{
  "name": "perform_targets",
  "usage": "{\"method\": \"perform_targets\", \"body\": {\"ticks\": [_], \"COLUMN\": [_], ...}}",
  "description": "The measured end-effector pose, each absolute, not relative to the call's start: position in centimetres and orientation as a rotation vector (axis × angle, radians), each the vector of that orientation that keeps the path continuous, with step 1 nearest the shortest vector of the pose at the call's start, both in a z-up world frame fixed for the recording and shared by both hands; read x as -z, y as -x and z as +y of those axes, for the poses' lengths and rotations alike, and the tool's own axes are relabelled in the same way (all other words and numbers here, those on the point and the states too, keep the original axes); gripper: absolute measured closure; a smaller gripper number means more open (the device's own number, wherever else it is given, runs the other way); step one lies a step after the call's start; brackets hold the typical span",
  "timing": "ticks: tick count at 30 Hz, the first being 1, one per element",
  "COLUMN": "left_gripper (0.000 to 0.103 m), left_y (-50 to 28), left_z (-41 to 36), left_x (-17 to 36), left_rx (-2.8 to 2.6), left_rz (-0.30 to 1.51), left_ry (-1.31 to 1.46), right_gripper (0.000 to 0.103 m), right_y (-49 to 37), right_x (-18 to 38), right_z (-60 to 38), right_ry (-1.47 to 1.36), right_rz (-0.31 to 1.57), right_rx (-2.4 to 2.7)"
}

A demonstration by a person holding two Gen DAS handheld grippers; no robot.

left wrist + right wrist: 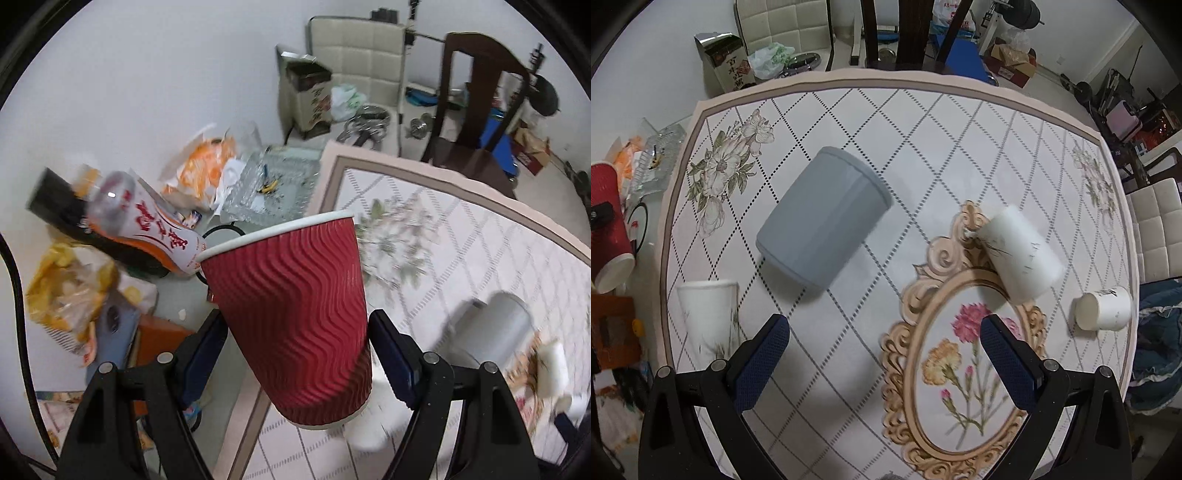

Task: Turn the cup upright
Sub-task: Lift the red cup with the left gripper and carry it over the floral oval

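Seemingly clear of the patterned tablecloth's edge (406,162), the red ribbed paper cup (291,314) is pinched at its lower half by the left gripper (297,345), white rim uppermost and long axis leaning slightly left; its base hides part of a blurred white cup (365,435). From the right wrist, the right gripper (884,343) is held spread and empty over bare cloth between a tipped grey cup (823,218) and a tipped white cup (1021,254).

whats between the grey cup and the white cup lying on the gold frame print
Nothing: in the right wrist view only bare tablecloth separates the grey cup from the white cup.
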State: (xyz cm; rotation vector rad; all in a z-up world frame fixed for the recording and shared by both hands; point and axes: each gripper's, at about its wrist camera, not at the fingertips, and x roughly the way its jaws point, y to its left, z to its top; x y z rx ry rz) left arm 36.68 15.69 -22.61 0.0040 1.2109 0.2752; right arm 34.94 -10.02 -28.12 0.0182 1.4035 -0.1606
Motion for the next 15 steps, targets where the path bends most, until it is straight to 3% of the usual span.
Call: {"method": "perform_targets", "body": {"ticks": [8, 15], "left_gripper": [0.027, 0.027], "left_y": [-30.0, -24.7], "left_z": [9.5, 1.9], "left_x": [18.1, 20.1], "left_rx": [-0.2, -0.084], "left_rz": [1.193, 1.268], "left_ry": [-0.065, -0.129], "right_gripper": [0.0, 0.0], "right_y": [-29.8, -24.2], "right_x": [26.3, 28.0], "right_z": [-13.9, -19.8], "right_ry": [0.019, -0.001], "right_rz": [1.421, 1.474], "right_rx": [0.116, 0.15]}}
